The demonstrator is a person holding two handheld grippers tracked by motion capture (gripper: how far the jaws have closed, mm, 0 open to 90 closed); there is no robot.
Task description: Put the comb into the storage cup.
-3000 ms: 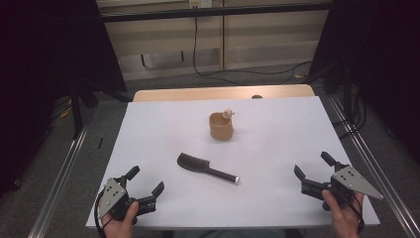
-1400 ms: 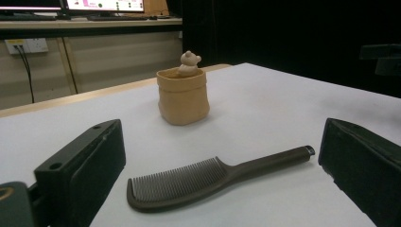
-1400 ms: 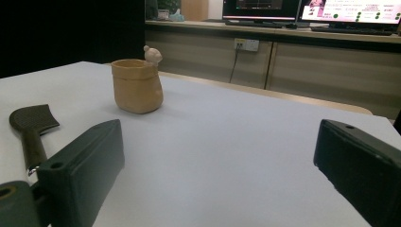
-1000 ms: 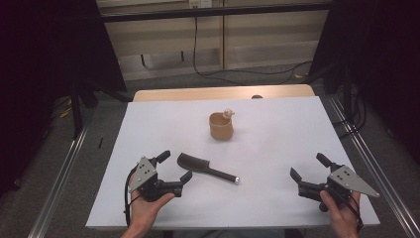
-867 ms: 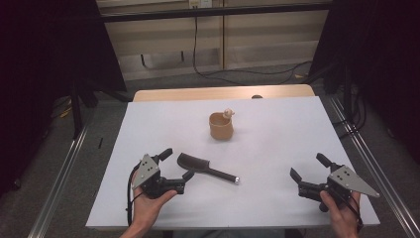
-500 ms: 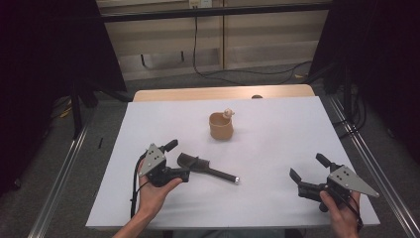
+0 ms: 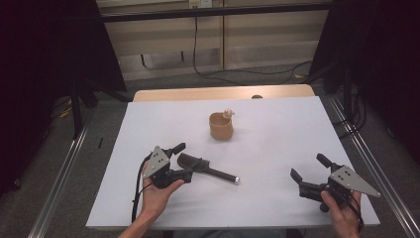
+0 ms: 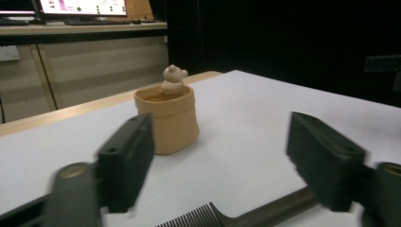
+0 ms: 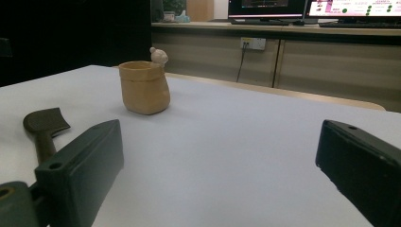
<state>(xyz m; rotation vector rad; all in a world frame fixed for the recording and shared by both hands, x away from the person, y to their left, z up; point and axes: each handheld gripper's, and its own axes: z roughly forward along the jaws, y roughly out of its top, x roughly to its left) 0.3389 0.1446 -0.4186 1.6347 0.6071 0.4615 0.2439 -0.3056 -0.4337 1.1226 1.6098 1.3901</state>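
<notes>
Comb [image 7: 205, 168] is what I'm after: it lies flat on the white counter [image 7: 277, 129], its toothed head between the jaws of my left hand-held gripper [image 7: 184, 159] and its handle running off to that gripper's right. I came in low and level so the jaws straddle the head; they have just been closing, yet in the left gripper view the pads [image 8: 126, 161] stand clear of it, so nothing is gripped yet. Ahead of that gripper, well apart, sits the tan pot [image 7: 221, 126] with a small figure [image 8: 173, 79] on its rim, likely where the comb belongs. My right hand-held gripper [image 7: 309, 175] waits wide open, empty, well off to the side.
</notes>
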